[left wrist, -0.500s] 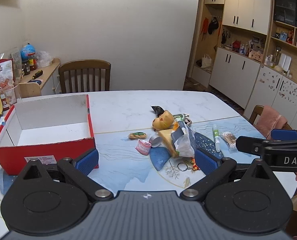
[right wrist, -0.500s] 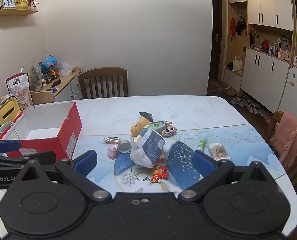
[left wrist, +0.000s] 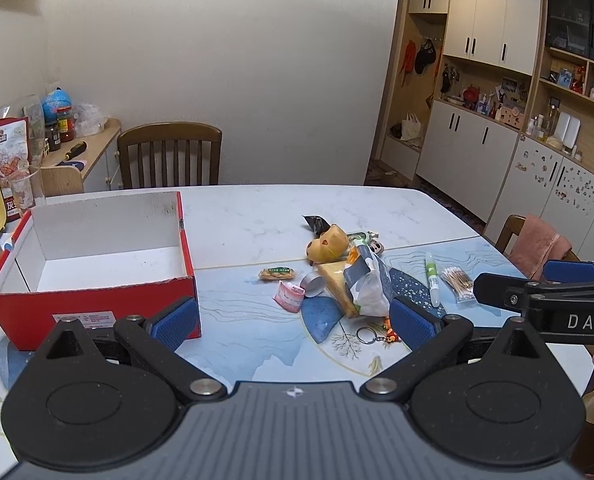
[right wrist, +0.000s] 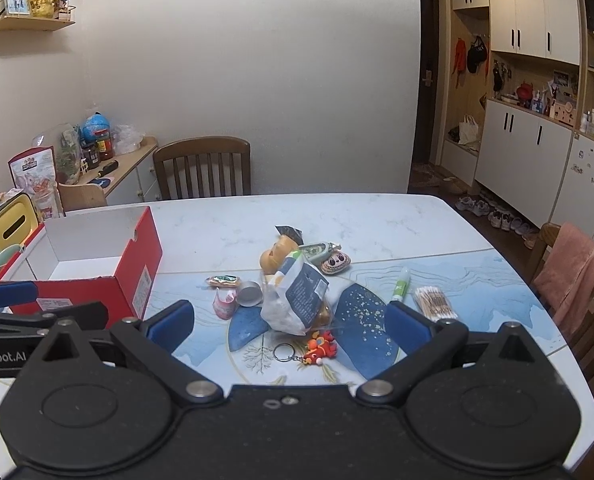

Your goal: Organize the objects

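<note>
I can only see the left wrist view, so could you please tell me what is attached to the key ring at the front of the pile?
Observer: In the right wrist view, the key ring carries a red-orange crab-like charm.
Operator: Thank you. What lies behind the bag?
Observer: A panda-face trinket lies just behind the bag.
Operator: Is there anything on the red box's outer right wall?
Observer: Yes, the red box has a white label there.
</note>
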`<state>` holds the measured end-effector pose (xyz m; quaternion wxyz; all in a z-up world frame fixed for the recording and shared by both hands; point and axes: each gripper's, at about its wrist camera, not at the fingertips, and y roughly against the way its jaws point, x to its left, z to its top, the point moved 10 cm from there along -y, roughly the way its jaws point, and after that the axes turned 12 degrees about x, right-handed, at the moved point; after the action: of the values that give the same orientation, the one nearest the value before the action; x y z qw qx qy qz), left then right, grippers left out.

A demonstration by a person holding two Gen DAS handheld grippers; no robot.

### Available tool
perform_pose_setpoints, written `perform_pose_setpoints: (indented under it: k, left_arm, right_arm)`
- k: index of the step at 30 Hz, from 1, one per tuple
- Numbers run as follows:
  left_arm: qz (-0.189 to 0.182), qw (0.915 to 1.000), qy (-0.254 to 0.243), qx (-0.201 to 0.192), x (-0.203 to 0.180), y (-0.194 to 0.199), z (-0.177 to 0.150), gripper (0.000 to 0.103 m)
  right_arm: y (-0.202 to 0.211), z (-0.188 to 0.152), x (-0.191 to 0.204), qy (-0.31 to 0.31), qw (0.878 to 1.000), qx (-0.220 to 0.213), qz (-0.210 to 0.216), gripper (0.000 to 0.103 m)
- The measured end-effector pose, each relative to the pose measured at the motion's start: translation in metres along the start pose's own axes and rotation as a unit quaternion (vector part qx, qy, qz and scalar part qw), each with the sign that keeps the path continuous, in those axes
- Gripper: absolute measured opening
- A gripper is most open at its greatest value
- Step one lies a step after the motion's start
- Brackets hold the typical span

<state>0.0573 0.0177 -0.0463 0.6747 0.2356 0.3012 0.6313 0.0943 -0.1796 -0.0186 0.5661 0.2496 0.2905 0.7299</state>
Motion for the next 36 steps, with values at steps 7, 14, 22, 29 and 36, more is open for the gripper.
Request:
perform_pose_setpoints:
  k: [7,14,22,29,36]
  left_arm:
    - [0.003,1.0000,-0.004,-0.004,0.006,0.001,0.002,0.103]
    - [-0.001,1.0000,-0.005,-0.005,0.013,0.001,0.003,0.103]
    - [-0.009,0.9999,-0.011,-0.001,0.010,-0.006,0.004,0.103]
    - [-0.024,0.9992,-0.030,0.008,-0.003,-0.025,0.013,0.103]
    - [-0.020,0.9973,-0.069,0.012,-0.025,-0.053,0.026,0.103]
  right_arm:
    - [0.001,0.004,0.007,0.002,1.000,-0.005,-0.001,0.101]
    - [0.000,0.005,0.011,0.003,1.000,-0.005,-0.003,0.101]
    - [-0.004,0.006,0.009,-0.001,1.000,-0.002,-0.011,0.101]
    - [-0.018,0.011,-0.006,-0.002,1.000,0.007,-0.013,0.101]
    - [-0.048,0.027,-0.034,-0.002,1.000,0.013,-0.015,0.101]
